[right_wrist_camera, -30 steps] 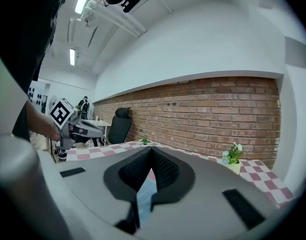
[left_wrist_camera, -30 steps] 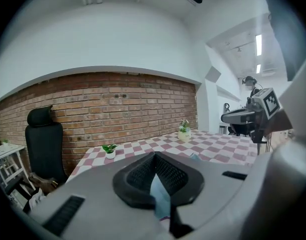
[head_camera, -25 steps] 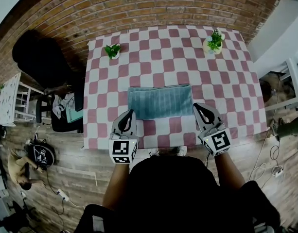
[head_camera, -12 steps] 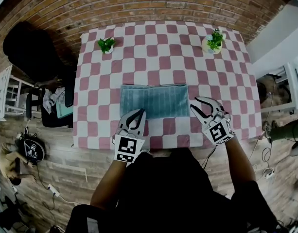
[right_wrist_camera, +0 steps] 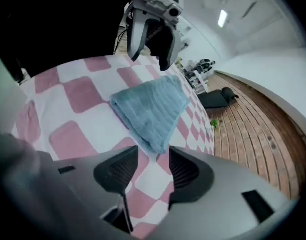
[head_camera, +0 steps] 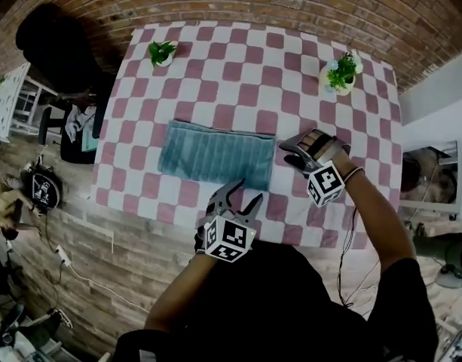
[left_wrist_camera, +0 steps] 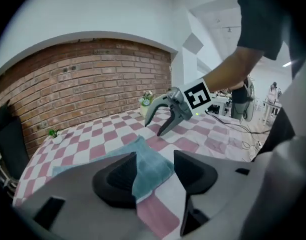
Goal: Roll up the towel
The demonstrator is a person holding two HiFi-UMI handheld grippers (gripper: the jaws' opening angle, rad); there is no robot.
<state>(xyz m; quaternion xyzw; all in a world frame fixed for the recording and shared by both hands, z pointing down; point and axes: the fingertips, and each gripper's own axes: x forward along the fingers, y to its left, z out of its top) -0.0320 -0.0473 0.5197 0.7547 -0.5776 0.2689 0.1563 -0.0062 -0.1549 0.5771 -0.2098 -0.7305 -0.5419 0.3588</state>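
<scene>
A blue-green ribbed towel (head_camera: pixel 215 157) lies flat on the red-and-white checked table (head_camera: pixel 238 81). My left gripper (head_camera: pixel 244 194) hovers at the towel's near right corner. Its jaws have just been opening. In the left gripper view that corner of the towel (left_wrist_camera: pixel 150 164) shows between the left gripper (left_wrist_camera: pixel 155 166) jaws, and the pads are not pressing on it. My right gripper (head_camera: pixel 286 152), turned on its side, is at the towel's right edge near the far corner. Its jaws have also just been opening, with nothing between them. The towel (right_wrist_camera: pixel 153 106) lies just ahead of the right gripper (right_wrist_camera: pixel 153 168).
Two small potted plants (head_camera: pixel 161 51) (head_camera: pixel 340 70) stand at the table's far corners, before a brick wall (head_camera: pixel 238 2). A black chair (head_camera: pixel 53 44) stands off the table's left side. Wooden floor with cables (head_camera: pixel 72 270) runs below the near edge.
Both grippers left the table's near edge and came to the towel's right end. The left one slid right, the right one rolled onto its side. Both sets of jaws went from shut to open.
</scene>
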